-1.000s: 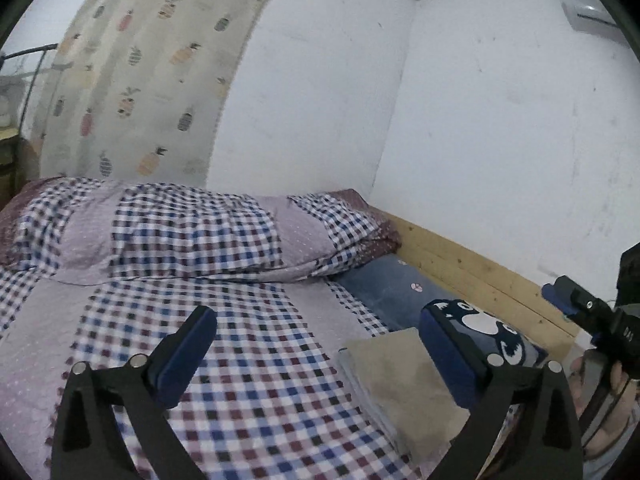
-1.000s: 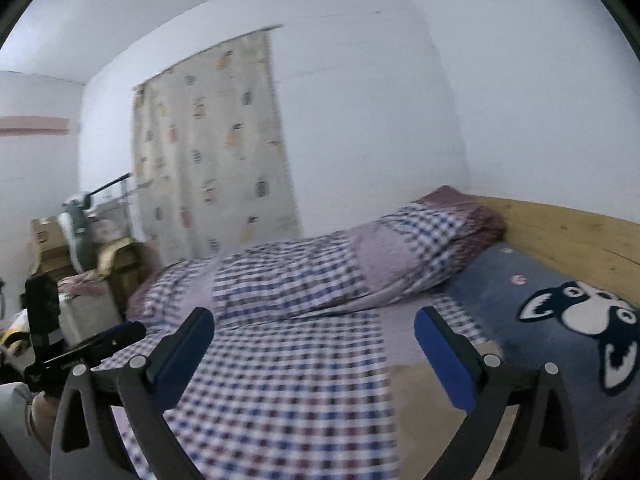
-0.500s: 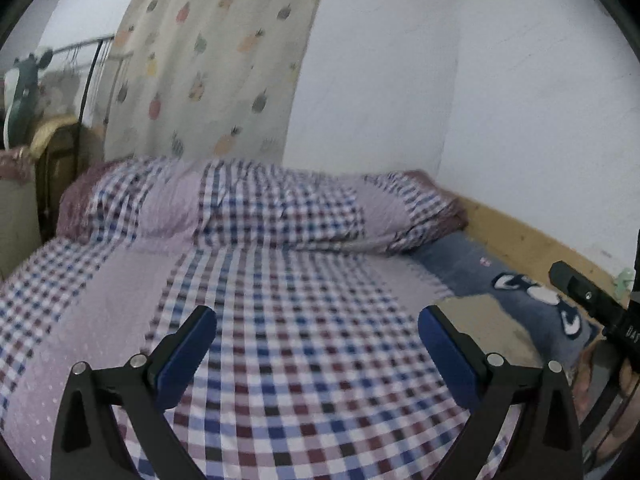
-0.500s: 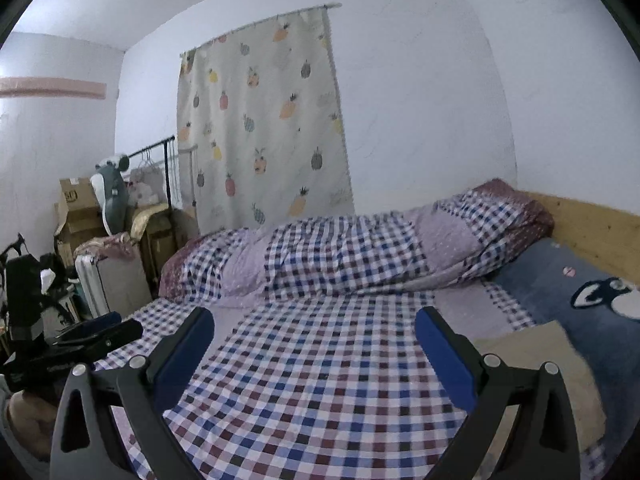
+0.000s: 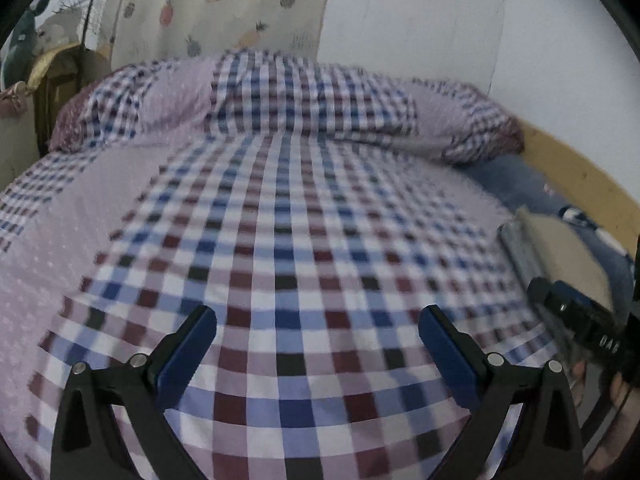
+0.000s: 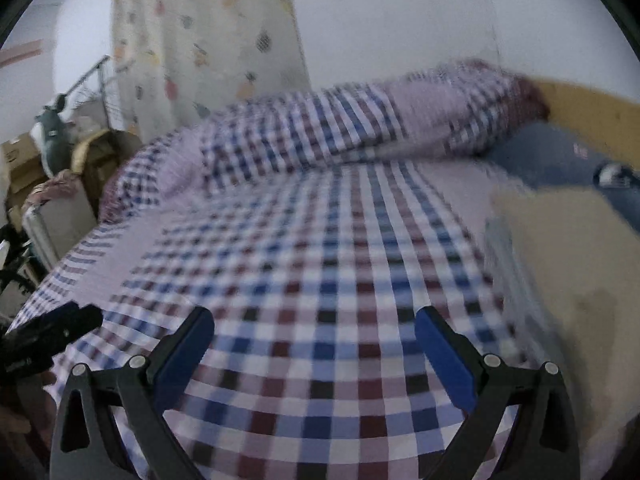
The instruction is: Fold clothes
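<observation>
Both tongs gape wide and empty over the checked bedspread, left gripper and right gripper gripping nothing, while the folded beige cloth lies stacked at three o'clock, seemingly parked aside.

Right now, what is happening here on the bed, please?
A person holds two grippers above a bed with a checked cover. The left gripper and the right gripper are both open and hold nothing. A folded beige cloth lies at the right side of the bed, beside a blue pillow. A rolled checked quilt lies along the far end. No unfolded garment is in view, so no folding is under way at this moment.
</observation>
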Available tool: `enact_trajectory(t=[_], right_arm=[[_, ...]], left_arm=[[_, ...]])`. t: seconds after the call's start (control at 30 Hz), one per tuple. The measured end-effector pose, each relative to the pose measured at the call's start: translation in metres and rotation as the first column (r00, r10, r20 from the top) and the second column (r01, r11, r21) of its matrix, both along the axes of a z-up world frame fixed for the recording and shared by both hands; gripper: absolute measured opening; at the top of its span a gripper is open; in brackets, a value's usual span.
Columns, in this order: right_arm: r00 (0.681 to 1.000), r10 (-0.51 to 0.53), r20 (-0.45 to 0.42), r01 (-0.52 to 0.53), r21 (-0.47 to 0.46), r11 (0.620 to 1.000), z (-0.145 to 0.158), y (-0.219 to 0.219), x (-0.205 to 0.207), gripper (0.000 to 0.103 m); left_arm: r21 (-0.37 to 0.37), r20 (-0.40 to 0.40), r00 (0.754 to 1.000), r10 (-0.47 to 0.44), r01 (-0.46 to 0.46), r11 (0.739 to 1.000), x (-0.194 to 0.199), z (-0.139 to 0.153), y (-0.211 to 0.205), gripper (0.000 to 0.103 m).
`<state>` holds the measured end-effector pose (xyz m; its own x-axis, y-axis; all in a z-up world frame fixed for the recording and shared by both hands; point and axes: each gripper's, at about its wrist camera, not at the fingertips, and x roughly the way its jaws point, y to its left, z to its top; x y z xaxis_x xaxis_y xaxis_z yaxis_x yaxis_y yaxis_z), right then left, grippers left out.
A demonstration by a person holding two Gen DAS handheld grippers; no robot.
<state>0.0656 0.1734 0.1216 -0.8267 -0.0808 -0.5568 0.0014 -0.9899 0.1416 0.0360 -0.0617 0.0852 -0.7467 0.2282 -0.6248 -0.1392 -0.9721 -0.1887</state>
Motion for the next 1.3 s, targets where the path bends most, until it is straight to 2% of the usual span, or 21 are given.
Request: enact_trajectory(t=[0.07,0.27,0.43,0.53,0.63,0.83,1.3], right_arm=[[0.999,-0.008,0.039,0.009,-0.018,1.000,-0.026,0.010,-0.014,0.103],[0.986,0.048,0.157,-0.050,0.009,0.999,-0.075,0.013,-0.038,0.103],[0.973,0.068,0.219,-0.077,0.030,0.997,-0.102,0.012,-0.049,0.103],[0.955,0.092,0.284,-0.097,0.003,0.995,-0.117,0.013,-0.056,0.103],[0.944,0.074,0.322,-0.084,0.017,0.996,-0.128,0.014,-0.059,0.103],[0.941,0.081,0.329,-0.089,0.012,0.996,-0.136,0.014,-0.063,0.103],[0.949,0.069,0.309,-0.084,0.033,0.996,-0.137,0.019,-0.047,0.103]], left_arm=[[-0.017,0.031,1.000,0.004,-0.004,1.000,-0.008,-0.016,0.004,0.102],[-0.070,0.123,0.992,0.021,-0.013,0.997,-0.033,-0.063,0.014,0.102],[-0.052,0.169,0.984,0.056,-0.047,0.998,-0.038,-0.073,0.020,0.102],[-0.091,0.186,0.981,0.059,-0.042,0.995,-0.044,-0.078,0.026,0.102],[-0.126,0.178,0.983,0.048,-0.025,0.992,-0.043,-0.081,0.033,0.102],[-0.168,0.164,0.986,0.039,-0.011,0.986,-0.041,-0.083,0.043,0.102],[-0.175,0.174,0.984,0.026,0.005,0.985,-0.043,-0.085,0.036,0.103]])
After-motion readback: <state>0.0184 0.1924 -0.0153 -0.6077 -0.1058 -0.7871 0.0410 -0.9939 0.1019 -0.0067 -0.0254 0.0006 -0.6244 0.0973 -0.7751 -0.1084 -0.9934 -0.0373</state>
